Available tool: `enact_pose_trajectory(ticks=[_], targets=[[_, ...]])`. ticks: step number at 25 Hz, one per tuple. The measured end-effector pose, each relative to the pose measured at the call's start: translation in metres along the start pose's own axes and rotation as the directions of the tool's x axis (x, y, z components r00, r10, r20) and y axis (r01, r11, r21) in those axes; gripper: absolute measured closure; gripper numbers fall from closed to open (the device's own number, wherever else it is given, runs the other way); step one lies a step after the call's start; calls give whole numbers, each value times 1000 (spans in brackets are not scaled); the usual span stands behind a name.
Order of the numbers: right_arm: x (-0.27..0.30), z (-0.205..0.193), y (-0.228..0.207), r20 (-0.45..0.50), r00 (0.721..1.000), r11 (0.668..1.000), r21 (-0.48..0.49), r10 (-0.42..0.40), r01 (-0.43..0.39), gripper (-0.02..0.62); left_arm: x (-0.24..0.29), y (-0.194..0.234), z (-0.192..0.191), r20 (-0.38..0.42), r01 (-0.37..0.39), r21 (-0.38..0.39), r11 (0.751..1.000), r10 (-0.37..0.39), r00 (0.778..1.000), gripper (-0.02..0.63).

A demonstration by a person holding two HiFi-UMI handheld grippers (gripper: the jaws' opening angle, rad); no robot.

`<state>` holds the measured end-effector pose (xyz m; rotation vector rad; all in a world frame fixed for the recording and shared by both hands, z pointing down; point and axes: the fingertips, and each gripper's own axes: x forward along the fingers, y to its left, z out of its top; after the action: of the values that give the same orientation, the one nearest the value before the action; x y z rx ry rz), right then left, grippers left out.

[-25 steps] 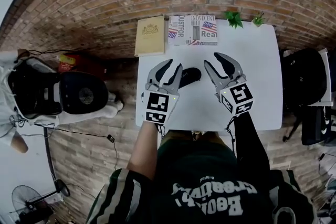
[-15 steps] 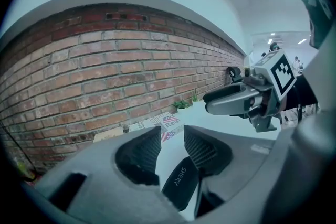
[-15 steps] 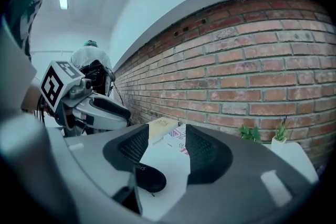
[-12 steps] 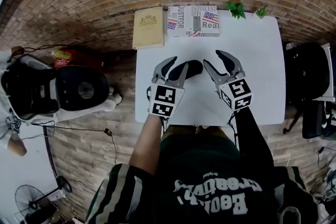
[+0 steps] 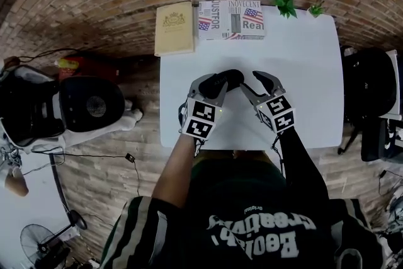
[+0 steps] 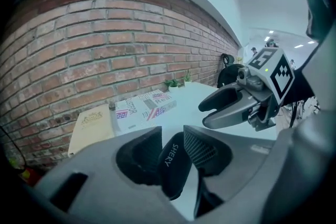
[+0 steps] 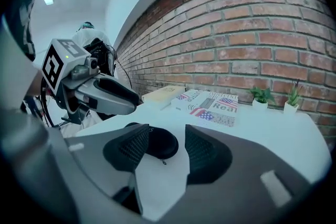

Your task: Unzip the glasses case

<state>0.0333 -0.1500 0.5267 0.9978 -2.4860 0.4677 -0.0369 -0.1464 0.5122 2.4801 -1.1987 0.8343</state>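
**Grippers down at the case, one at each end**

Left gripper (image 6: 172, 134): fingers (image 6: 202, 149) wide and just now narrowing a touch. The left end of the case (image 6: 173, 168) stands between them. Cannot tell whether the pads touch it.

Right gripper (image 7: 167, 135): fingers (image 7: 205, 152) well apart, having just opened further, with nothing between them. The case's right end lies just ahead of the tips, nearer the left-hand finger as the right gripper view shows it. A small zip pull (image 7: 164, 162) rests on the worktop just under that end.

Case: black, oval, rounded shell, looks closed. It has white lettering "SHERY" on the end seen in the left gripper view. It lies flat between the two grippers, near the middle of the worktop.

Worktop (image 5: 302, 72): white, rectangular. Along its far edge are a tan book (image 5: 174, 28) and a flag-print box (image 5: 231, 19) just beside it. Two small potted plants (image 5: 285, 6) stand at the far right corner.

Brick wall (image 6: 79, 34) behind the far edge.
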Motion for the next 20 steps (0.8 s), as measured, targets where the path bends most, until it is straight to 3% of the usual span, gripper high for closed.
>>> enact_pose_trajectory(ticks=[16, 20], targets=[[37, -68, 6, -238, 970, 998, 4, 56, -57, 388, 30, -4, -59, -192, 60, 7, 998, -57, 980, 475], [44, -78, 8, -274, 959, 997, 27, 77, -72, 390, 31, 3, -66, -155, 15, -27, 1000, -19, 988, 506]])
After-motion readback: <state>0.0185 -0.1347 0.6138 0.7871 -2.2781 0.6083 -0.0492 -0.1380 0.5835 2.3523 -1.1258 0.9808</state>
